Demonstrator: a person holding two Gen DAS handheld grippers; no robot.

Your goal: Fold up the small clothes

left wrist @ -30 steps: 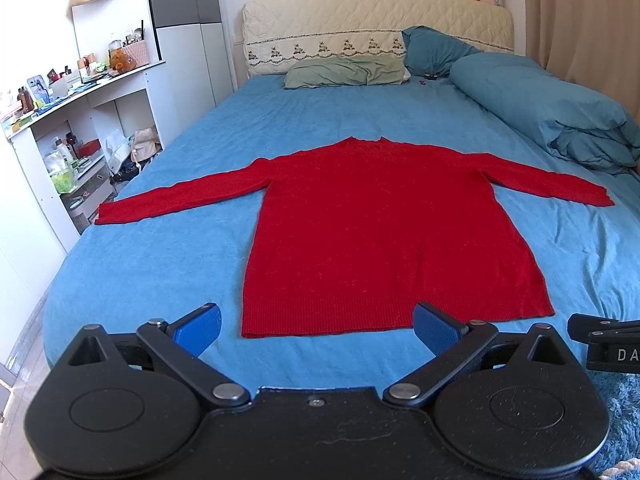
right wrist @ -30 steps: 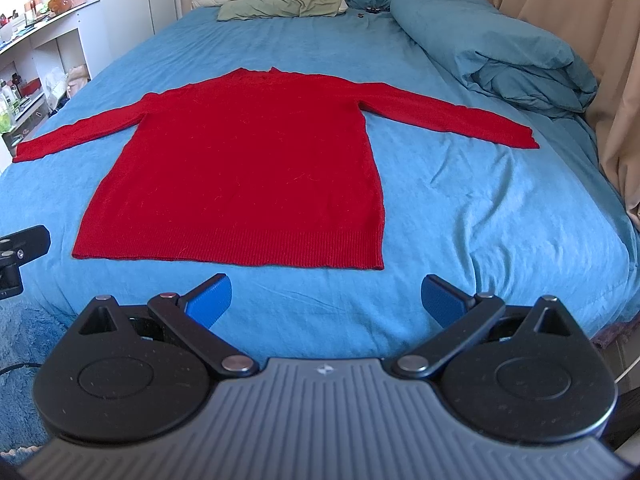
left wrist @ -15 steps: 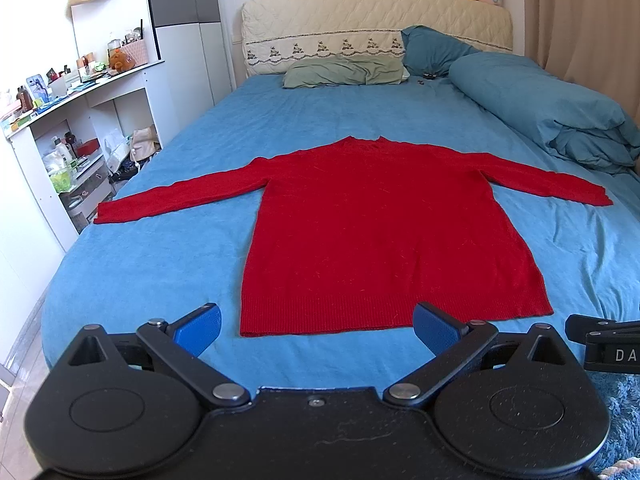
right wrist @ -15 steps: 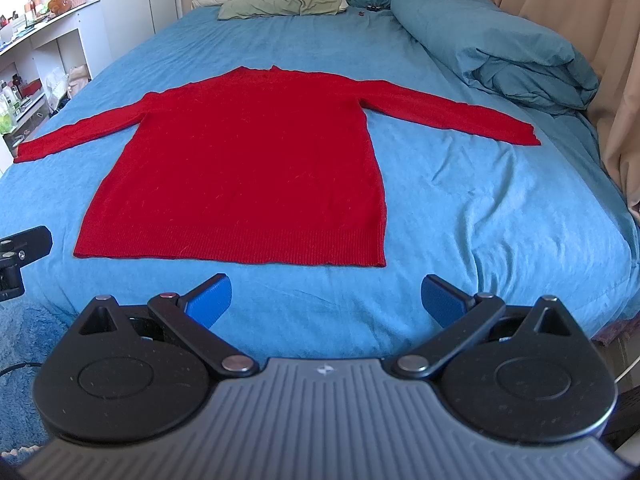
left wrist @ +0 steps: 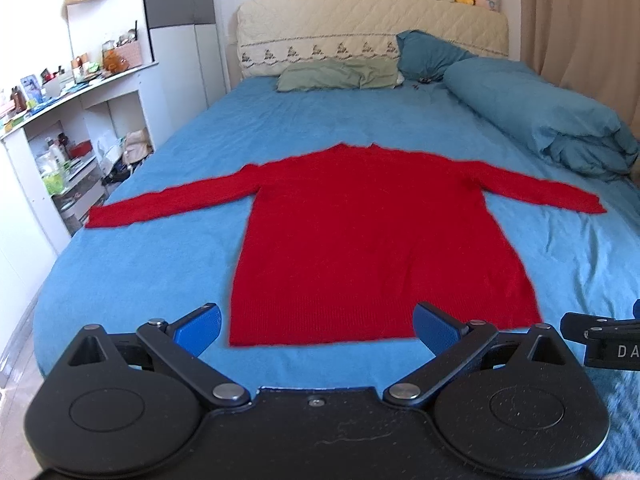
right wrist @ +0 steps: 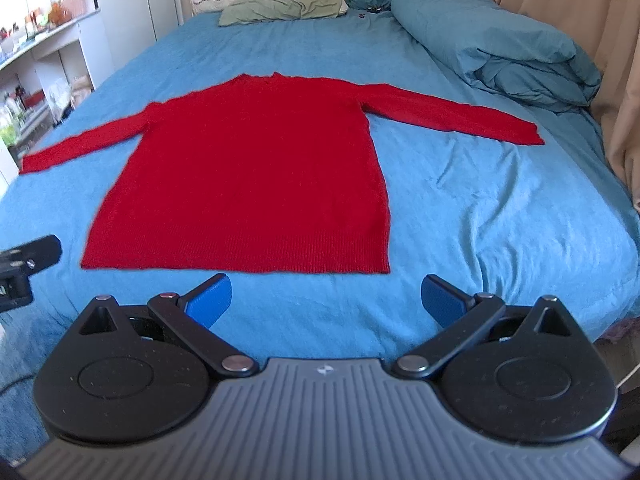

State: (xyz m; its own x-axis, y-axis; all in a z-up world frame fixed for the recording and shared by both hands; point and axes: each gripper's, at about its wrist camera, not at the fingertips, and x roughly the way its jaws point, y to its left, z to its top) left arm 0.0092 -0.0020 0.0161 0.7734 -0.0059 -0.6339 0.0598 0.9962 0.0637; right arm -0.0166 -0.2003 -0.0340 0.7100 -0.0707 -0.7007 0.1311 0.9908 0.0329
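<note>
A red long-sleeved sweater (left wrist: 372,236) lies flat on the blue bed (left wrist: 120,272), both sleeves spread out to the sides, hem towards me. It also shows in the right wrist view (right wrist: 256,184). My left gripper (left wrist: 318,326) is open and empty, just short of the hem near its left half. My right gripper (right wrist: 326,298) is open and empty, just short of the hem near its right half. Each gripper shows at the edge of the other's view.
A rolled blue duvet (left wrist: 536,120) lies along the bed's right side, pillows (left wrist: 336,76) at the headboard. White shelves (left wrist: 60,140) with clutter stand left of the bed. A beige curtain (right wrist: 600,40) hangs on the right.
Both grippers have moved slightly forward towards the sweater's hem, which sits closer to the fingertips. The sweater has not moved.
</note>
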